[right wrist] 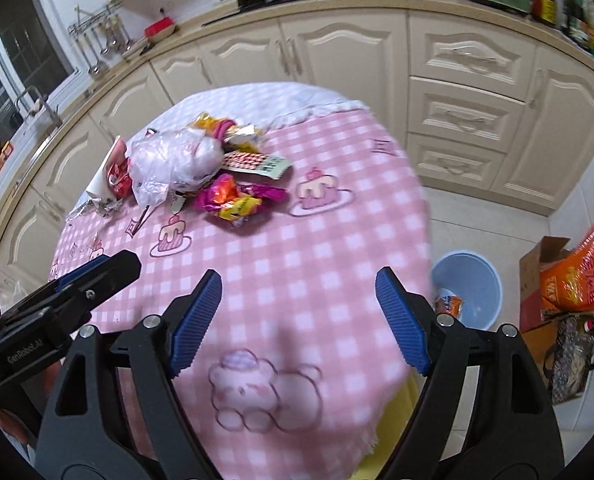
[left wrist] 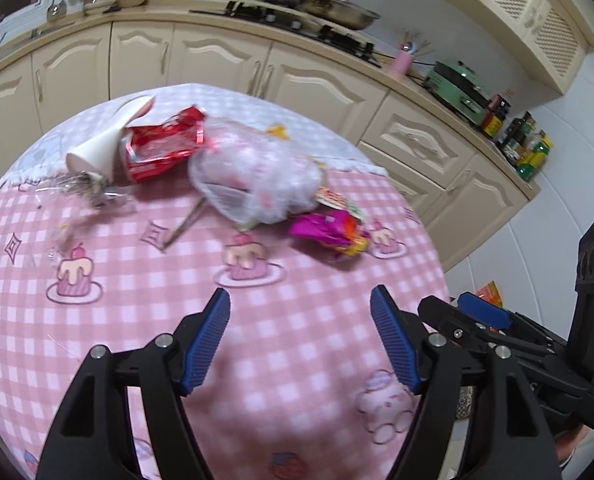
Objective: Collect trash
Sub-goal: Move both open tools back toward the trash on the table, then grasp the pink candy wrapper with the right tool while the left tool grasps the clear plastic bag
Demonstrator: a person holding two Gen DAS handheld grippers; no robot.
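Trash lies at the far side of a table with a pink checked cloth (left wrist: 257, 340). It includes a tipped white paper cup (left wrist: 101, 148), a crumpled red wrapper (left wrist: 161, 146), a clear plastic bag (left wrist: 253, 172) and a magenta and yellow wrapper (left wrist: 333, 232). The bag (right wrist: 173, 160) and the magenta wrapper (right wrist: 237, 200) also show in the right wrist view. My left gripper (left wrist: 301, 312) is open and empty above the cloth, short of the trash. My right gripper (right wrist: 297, 292) is open and empty over the table's near right part. A blue bin (right wrist: 473, 288) stands on the floor right of the table.
Cream kitchen cabinets (left wrist: 225, 60) curve behind the table, with a stove and pots on top. A cardboard box with an orange bag (right wrist: 577, 276) and a patterned bag (right wrist: 569, 360) sit on the floor at the right. A thin stick (left wrist: 185, 224) lies on the cloth.
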